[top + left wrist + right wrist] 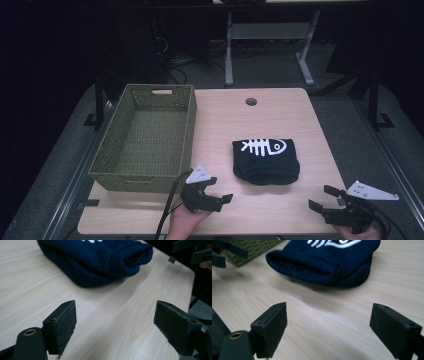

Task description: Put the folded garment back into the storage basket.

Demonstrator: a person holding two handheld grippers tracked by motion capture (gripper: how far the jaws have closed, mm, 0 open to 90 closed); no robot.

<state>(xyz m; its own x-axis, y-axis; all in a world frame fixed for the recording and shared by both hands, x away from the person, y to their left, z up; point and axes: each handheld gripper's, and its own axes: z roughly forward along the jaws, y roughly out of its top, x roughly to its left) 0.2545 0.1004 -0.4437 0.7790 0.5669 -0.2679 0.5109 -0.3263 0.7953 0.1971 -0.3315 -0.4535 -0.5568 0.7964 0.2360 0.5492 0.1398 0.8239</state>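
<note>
A folded dark navy garment (266, 160) with a white fish-skeleton print lies on the wooden table (280, 115), right of centre. It also lies ahead of the jaws as the garment (100, 260) in the left gripper view and the garment (324, 262) in the right gripper view. An olive woven basket (145, 137) stands empty on the table's left side. My left gripper (220, 195) rests near the front edge, just below the basket's near corner, open and holding nothing. My right gripper (320, 197) sits at the front right corner, open with nothing between its jaws (329, 330).
A round cable hole (251, 101) is in the table's far edge. Beyond the table stand a white desk frame (270, 45) and dark stands on a grey floor. Bare tabletop lies between both grippers and the garment. The basket corner (249, 252) shows in the right gripper view.
</note>
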